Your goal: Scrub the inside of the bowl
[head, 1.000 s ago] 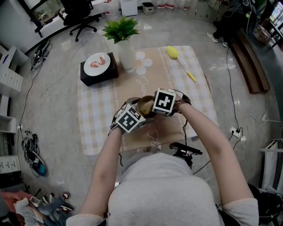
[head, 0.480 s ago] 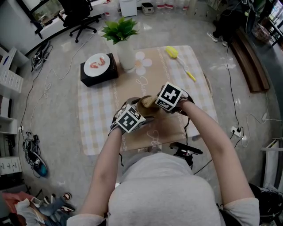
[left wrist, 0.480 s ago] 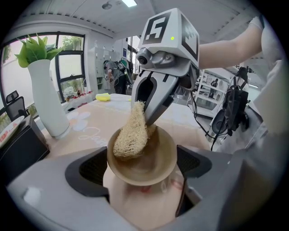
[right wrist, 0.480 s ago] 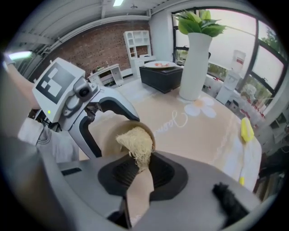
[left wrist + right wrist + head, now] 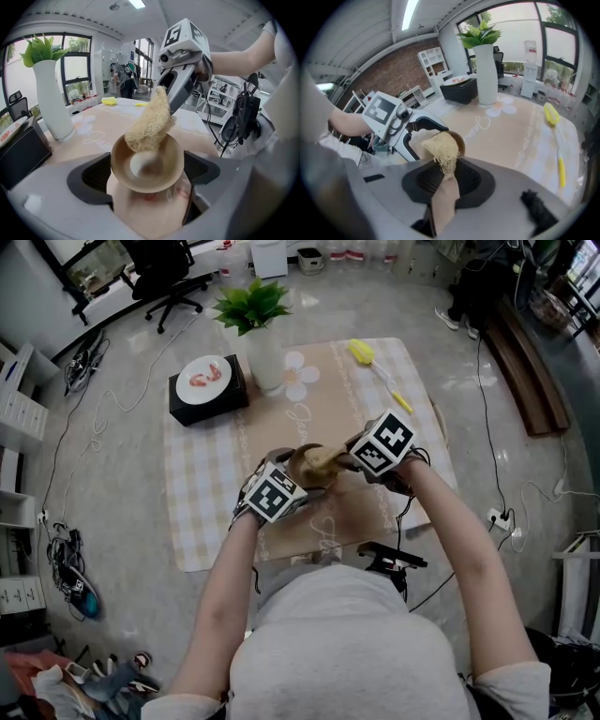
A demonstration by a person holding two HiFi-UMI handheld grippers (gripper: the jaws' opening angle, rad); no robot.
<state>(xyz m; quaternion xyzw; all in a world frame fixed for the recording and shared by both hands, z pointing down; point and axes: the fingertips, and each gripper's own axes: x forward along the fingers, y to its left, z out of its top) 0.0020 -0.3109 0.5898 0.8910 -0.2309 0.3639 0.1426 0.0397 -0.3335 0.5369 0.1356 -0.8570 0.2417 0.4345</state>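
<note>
Right tool (image 5: 446, 180), pinching the loofah (image 5: 440, 149), should press it deeper into the bowl (image 5: 174, 161) and circle its wall while the left tool (image 5: 146, 171) clamps the bowl

- The left gripper (image 5: 146, 172) clamps a tan bowl (image 5: 146, 164) between its jaws at 6 o'clock, with the bowl's opening facing the camera.
- A straw-coloured scrubbing pad (image 5: 149, 123) dips into the bowl at its far rim.
- The right gripper (image 5: 174, 89) reaches in from 1 o'clock and pinches the scrubbing pad's top.
- A white vase (image 5: 50, 101) stands on the table (image 5: 108, 126) at 9 o'clock.
</note>
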